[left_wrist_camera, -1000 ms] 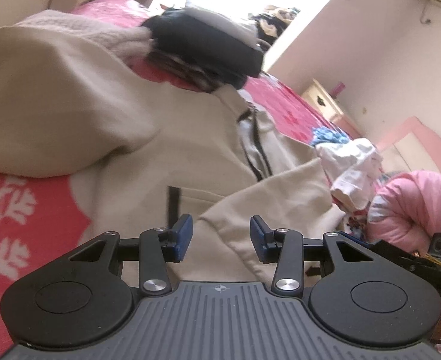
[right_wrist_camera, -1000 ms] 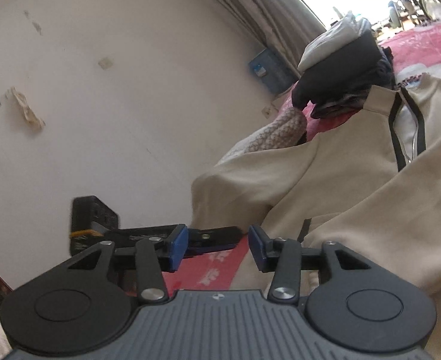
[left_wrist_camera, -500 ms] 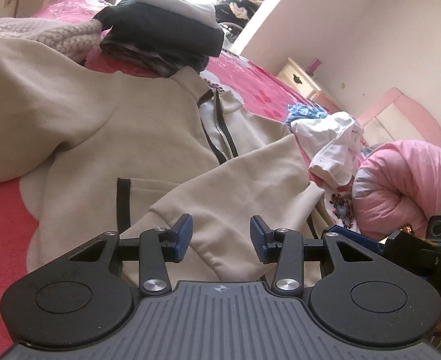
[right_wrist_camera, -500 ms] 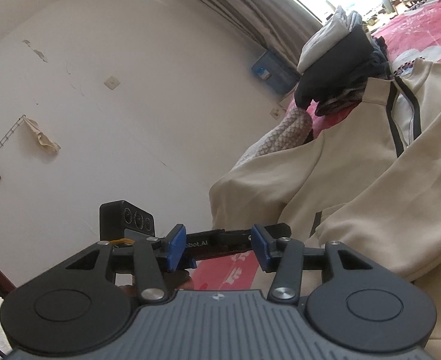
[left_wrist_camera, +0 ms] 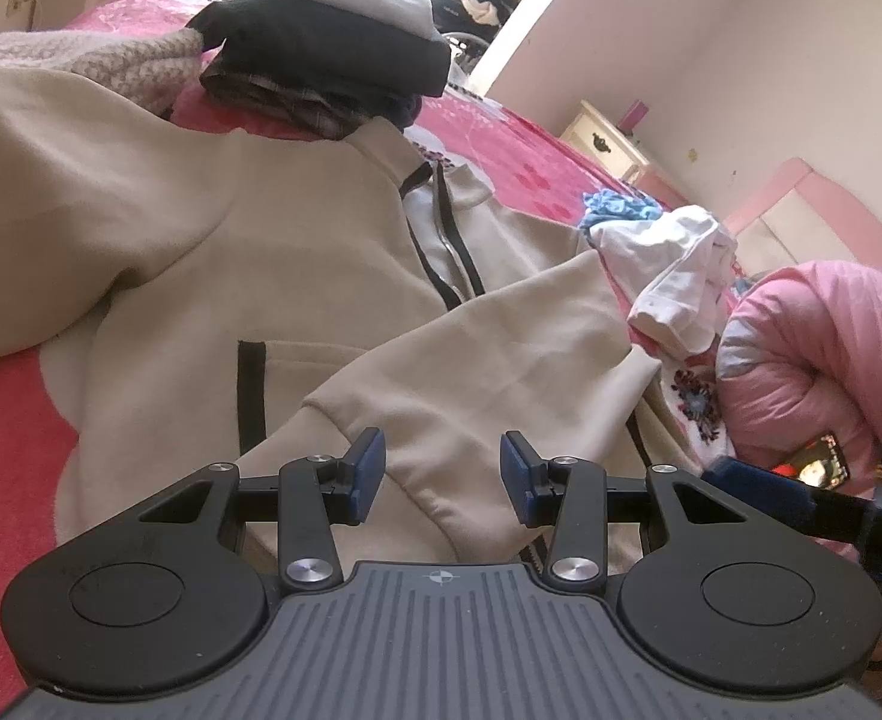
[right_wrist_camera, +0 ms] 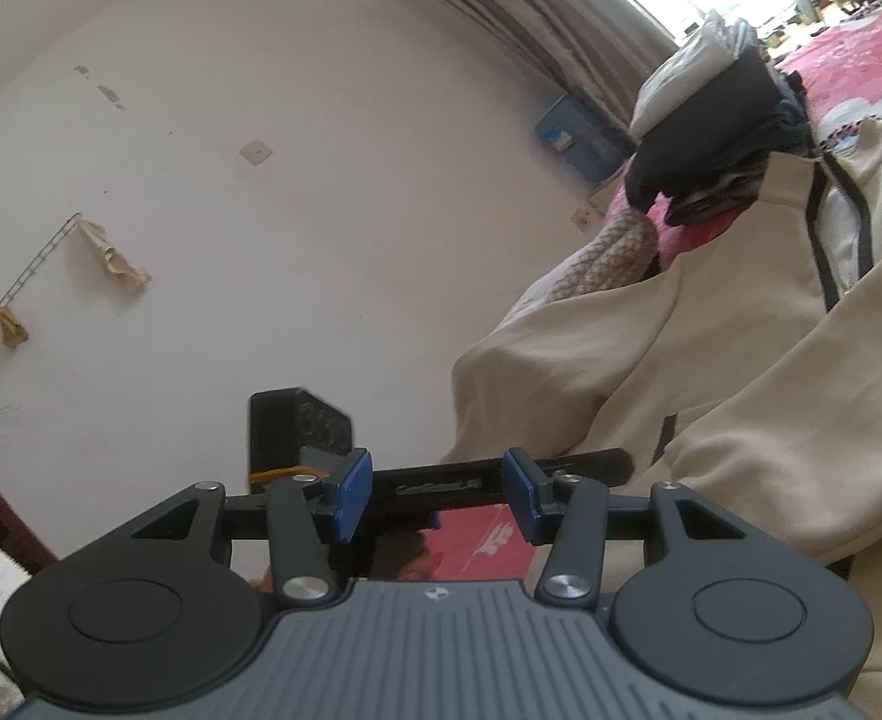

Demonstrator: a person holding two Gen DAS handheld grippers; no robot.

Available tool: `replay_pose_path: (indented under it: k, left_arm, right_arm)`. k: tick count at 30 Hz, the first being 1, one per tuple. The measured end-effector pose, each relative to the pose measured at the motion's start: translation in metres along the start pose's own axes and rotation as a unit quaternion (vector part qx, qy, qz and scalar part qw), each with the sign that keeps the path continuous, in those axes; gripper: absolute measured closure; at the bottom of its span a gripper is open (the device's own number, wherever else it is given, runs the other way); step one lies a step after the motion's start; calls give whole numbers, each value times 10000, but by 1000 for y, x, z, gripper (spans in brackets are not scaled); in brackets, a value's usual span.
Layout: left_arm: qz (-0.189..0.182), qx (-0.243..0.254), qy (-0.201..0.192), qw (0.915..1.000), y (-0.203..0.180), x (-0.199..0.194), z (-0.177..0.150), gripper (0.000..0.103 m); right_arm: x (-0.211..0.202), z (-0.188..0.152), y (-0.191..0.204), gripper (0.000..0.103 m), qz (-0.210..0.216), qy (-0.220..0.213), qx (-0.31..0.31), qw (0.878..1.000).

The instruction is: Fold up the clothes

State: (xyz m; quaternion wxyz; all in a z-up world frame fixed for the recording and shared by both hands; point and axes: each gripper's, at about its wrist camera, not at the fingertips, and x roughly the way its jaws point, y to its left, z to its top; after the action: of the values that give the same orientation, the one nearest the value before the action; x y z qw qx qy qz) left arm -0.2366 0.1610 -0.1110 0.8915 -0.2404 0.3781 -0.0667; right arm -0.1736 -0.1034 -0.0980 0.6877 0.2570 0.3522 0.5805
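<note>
Both my claws stand parted, gripping nothing; left gripper [left_wrist_camera: 440,476] over the beige jacket [left_wrist_camera: 249,252] cuff; right gripper [right_wrist_camera: 437,499] beside that jacket.

Left gripper [left_wrist_camera: 441,474]: my black linkage arms, blue pads, silver screws, ribbed grey base.
Right gripper [right_wrist_camera: 438,495]: same build.

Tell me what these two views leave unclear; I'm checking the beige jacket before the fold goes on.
- Beige jacket hem: left wrist view, hidden behind the left claw and its body.
- Jacket's right side: right wrist view, cut off by the frame edge.
- Folded stack: left wrist view, garments overlap and bright window light washes out behind; their count is unclear.
- Dark object beyond the right claw: right wrist view, blurred.
</note>
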Motion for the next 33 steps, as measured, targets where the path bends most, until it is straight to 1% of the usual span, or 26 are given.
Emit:
replay_pose_path:
  k: [5, 6, 9, 11, 13, 15, 16, 18, 20, 23, 24, 25, 29, 30, 31, 32, 33]
  left_arm:
    - [13, 104, 67, 9999, -3, 7, -1, 61]
    - [3, 125, 80, 9999, -4, 9, -1, 61]
    - [-66, 228, 125, 9996, -10, 18, -2, 61]
    - [-122, 349, 158, 9992, -17, 25, -2, 61]
    - [-190, 507, 202, 9983, -27, 35, 0, 61]
    - [-262, 706, 250, 9968, -39, 47, 2, 61]
    - [-312, 810, 269, 9959, -45, 53, 4, 61]
    - [-407, 1086, 295, 9928, -61, 68, 10, 61]
    - [-469, 1496, 316, 9871, -82, 84, 14, 61]
    - [-548, 2187, 364, 9736, -117, 111, 16, 61]
    - [-567, 2398, 382, 9684, -127, 120, 15, 61]
    - [-560, 2586, 414, 9635, -136, 129, 13, 61]
    - [-275, 3203, 599, 9450, -158, 160, 1, 61]
    - [-197, 3353, 646, 9397, -163, 167, -2, 61]
    - [-120, 3502, 692, 9340, -169, 174, -5, 61]
    - [-52, 3612, 716, 9297, -172, 180, -8, 61]
    - [9, 3696, 723, 9264, -174, 183, -9, 61]
  right_arm:
    - [-11, -10, -2, 51, 290, 272, 105, 9992]
    - [-15, -13, -3, 51, 274, 314, 111, 9991]
    - [-39, -20, -11, 51, -216, 314, 153, 9992]
    - [-63, -22, -20, 51, -800, 181, 151, 9965]
    - [-89, -19, -28, 51, -1383, -62, 96, 9903]
    - [-119, -11, -38, 51, -1960, -417, 63, 9797]
    - [-132, -6, -42, 51, -2262, -599, 10, 9722]
    - [-153, 4, -52, 51, -3067, -880, -242, 9474]
    - [-160, 13, -65, 51, -3790, -959, -543, 9188]
    - [-148, 25, -89, 53, -4448, -755, -1185, 8845]
    - [-142, 28, -96, 53, -4545, -654, -1384, 8775]
    - [-135, 31, -104, 53, -4584, -549, -1565, 8731]
    - [-105, 36, -133, 59, -4793, -19, -1972, 8552]
    - [-98, 36, -139, 64, -4826, 60, -2015, 8523]
    - [-95, 37, -144, 64, -4833, 92, -2033, 8515]
    - [-93, 39, -149, 71, -4835, 112, -2026, 8515]
    - [-92, 41, -155, 83, -4839, 127, -2001, 8519]
